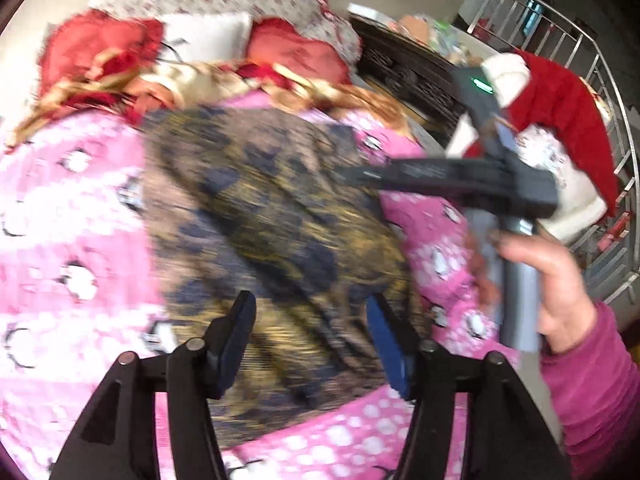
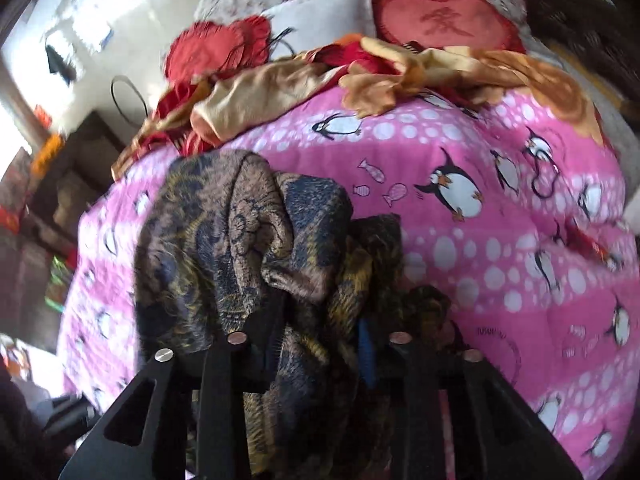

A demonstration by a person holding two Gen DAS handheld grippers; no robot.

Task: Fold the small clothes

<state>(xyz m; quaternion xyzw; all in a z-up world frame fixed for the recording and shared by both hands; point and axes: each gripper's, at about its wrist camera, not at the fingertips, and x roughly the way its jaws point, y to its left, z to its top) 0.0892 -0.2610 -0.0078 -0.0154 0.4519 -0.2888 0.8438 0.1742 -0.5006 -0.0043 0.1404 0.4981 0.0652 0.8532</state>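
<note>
A bed fills both views, covered by a pink quilt (image 2: pixel 500 208) printed with penguins and white dots.

Nearest to the right wrist camera, the right claw (image 2: pixel 320 332) has a bunch of the brown, navy and gold patterned garment (image 2: pixel 224 232) draped between and over its two fingers; the cloth hides the pads, so I cannot tell whether they press on it or stand loose around it. The rest of that garment rises in crumpled folds just ahead of the claw and lies on the quilt.

In the left wrist view (heavily blurred), the left claw (image 1: pixel 312 340) stands open above the same garment (image 1: pixel 260 208), its fingers apart with nothing pinched between them. The cloth spreads flat over the quilt (image 1: pixel 60 220) beneath it. To the right, a hand (image 1: pixel 556 280) in a magenta sleeve (image 1: pixel 600 380) holds the handle of the other gripper.

Farther up the bed lies a rumpled gold and red satin cloth (image 2: pixel 280 84), then red cushions (image 2: pixel 440 20) and a white pillow (image 2: pixel 320 16) against floral bedding. Beyond the bed's right side stand a dark carved cabinet (image 1: pixel 408 72) and a metal railing (image 1: pixel 600 80) with a red and white garment (image 1: pixel 560 96) beside it.
</note>
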